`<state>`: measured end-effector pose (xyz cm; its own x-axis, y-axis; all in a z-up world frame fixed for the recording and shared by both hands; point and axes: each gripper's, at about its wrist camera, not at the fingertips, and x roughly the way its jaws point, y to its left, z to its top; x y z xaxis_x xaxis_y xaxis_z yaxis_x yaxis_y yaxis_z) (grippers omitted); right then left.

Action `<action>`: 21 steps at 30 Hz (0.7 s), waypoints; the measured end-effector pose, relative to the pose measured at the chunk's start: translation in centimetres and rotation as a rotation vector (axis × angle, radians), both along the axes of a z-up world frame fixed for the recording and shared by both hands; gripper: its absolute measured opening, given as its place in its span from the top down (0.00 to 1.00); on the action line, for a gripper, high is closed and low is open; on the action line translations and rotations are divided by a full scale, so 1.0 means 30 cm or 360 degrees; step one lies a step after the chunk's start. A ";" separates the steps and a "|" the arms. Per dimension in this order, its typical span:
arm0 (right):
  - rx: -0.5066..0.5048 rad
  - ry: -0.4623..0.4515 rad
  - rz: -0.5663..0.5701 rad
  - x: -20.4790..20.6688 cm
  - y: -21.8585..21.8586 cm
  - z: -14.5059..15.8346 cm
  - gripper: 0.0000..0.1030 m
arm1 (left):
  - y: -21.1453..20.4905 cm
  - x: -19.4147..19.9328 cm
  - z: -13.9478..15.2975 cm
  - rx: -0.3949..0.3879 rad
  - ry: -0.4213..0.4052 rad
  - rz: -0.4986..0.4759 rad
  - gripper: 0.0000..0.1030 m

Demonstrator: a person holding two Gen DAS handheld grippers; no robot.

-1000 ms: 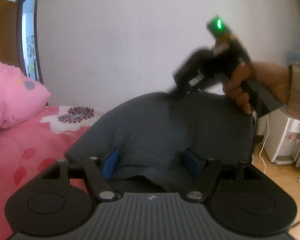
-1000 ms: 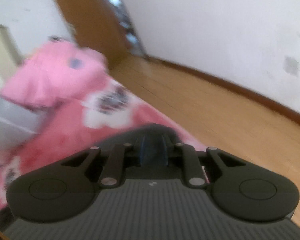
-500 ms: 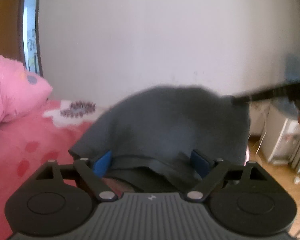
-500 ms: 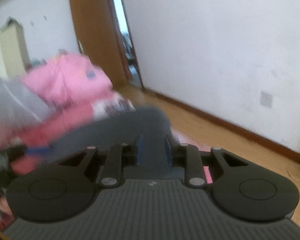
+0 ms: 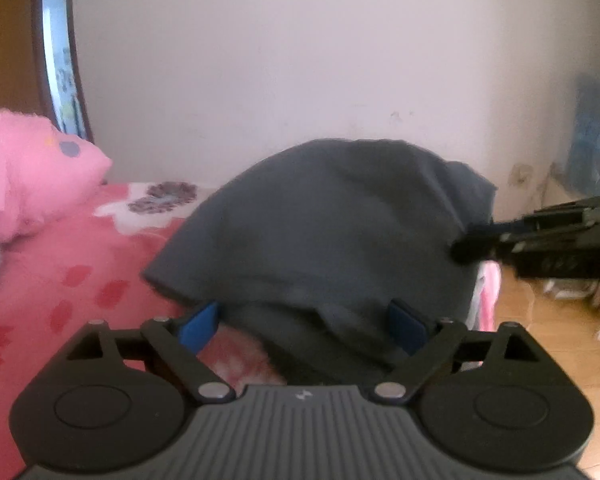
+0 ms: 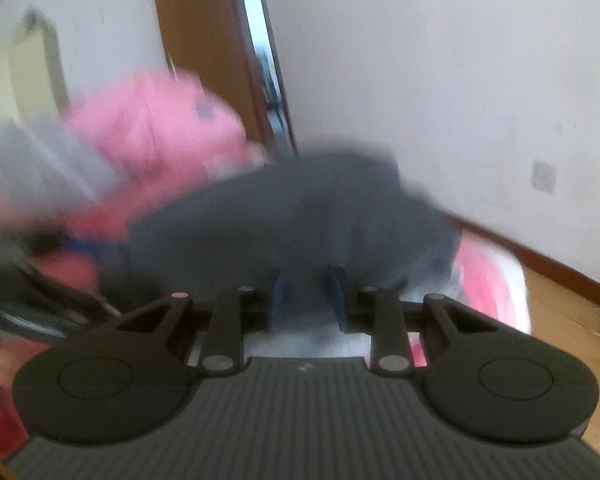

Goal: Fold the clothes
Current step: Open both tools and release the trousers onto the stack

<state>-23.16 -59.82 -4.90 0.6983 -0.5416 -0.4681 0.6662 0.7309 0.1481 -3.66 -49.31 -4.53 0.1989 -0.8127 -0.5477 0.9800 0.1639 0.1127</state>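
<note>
— Since a second ago the right tool (image 5: pixel 466 246) has dropped from up against the wall to the right side of the dark grey garment (image 5: pixel 320 232), and the hand that gripped it is now out of the left wrist view. What about the left one?

— Left tool (image 5: pixel 302 324): the blue pads (image 5: pixel 198 326) have spread apart over that second and its jaws are opening right now. Cloth lies between them, but neither pad presses on it, so it is open, not gripping.

— And the right tool's jaws?

— In its own blurred view the right tool (image 6: pixel 308 294) has a narrow gap between its pads (image 6: pixel 280 294), wider than a second ago. Grey cloth fills the space ahead of that gap. Whether the pads pinch the fabric, I cannot tell; from the left wrist view its dark tip meets the garment's right edge.

— Where does the garment sit?

— Heaped in a rounded mound on the bed (image 5: pixel 72 264), at the bed's right edge, with the wooden floor (image 5: pixel 548 320) just past it. Its near hem reaches down between the left tool's pads.

— Anything else on the bed?

— A pink pillow (image 5: pixel 32 184) toward the far left corner, well apart from the garment, on the pink flowered sheet.
</note>
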 end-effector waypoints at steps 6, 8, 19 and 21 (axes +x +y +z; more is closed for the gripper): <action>-0.0059 -0.0055 -0.0035 -0.064 0.209 0.053 0.61 | 0.208 0.009 0.100 -0.0105 0.0006 0.0151 0.09; 0.0011 -0.0121 -0.0029 -0.109 0.275 0.070 0.51 | 0.295 0.009 0.133 -0.0145 0.0058 0.0196 0.07; 0.0179 -0.0069 -0.0048 -0.125 0.582 0.081 0.09 | 0.621 -0.080 0.229 -0.0174 0.0281 0.0325 0.00; 0.0177 -0.0041 -0.0088 -0.124 0.597 0.101 0.06 | 0.657 -0.089 0.238 -0.0140 0.0320 0.0359 0.00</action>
